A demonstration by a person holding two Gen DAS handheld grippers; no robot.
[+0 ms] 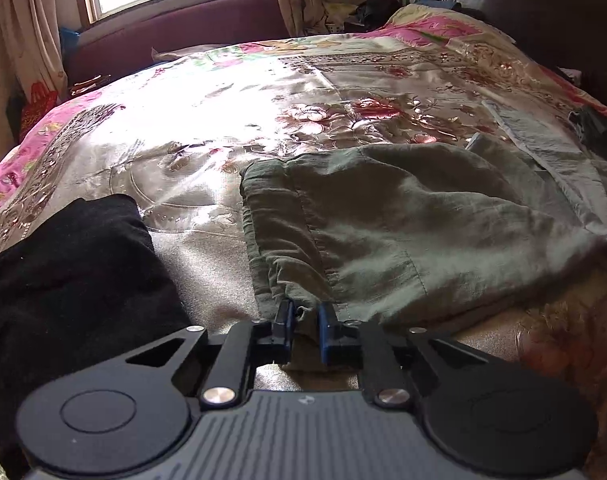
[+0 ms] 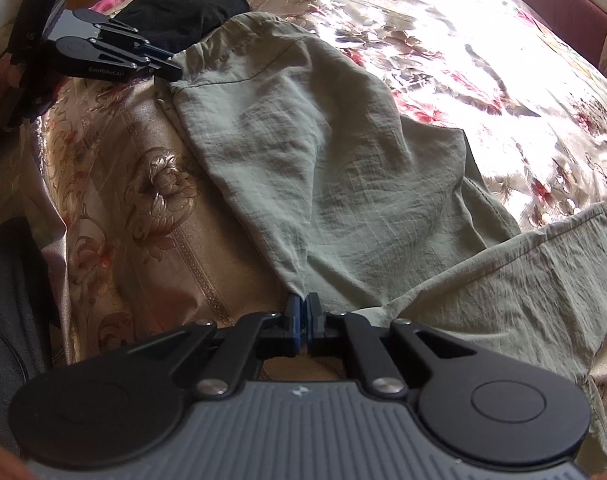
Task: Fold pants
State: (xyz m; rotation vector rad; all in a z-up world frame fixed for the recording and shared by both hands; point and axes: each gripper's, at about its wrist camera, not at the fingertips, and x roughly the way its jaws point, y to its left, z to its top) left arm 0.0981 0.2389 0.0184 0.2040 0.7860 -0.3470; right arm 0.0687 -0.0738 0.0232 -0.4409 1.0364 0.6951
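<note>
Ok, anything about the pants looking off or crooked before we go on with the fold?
Yes: the green pants lie rumpled, not flat. One leg end lies folded back across the near edge, skewed to the body. The left gripper pinches the waistband, the right gripper a bunched fabric point. A black garment lies beside, apart.

The pants (image 2: 323, 168) were a thin, crinkled grey-green pair with a gathered elastic waistband, lying rumpled on a shiny floral bedspread (image 2: 483, 64). The waist end lay near a black garment (image 2: 179, 12), and one leg was doubled back across the cloth toward the bed's near edge.
</note>
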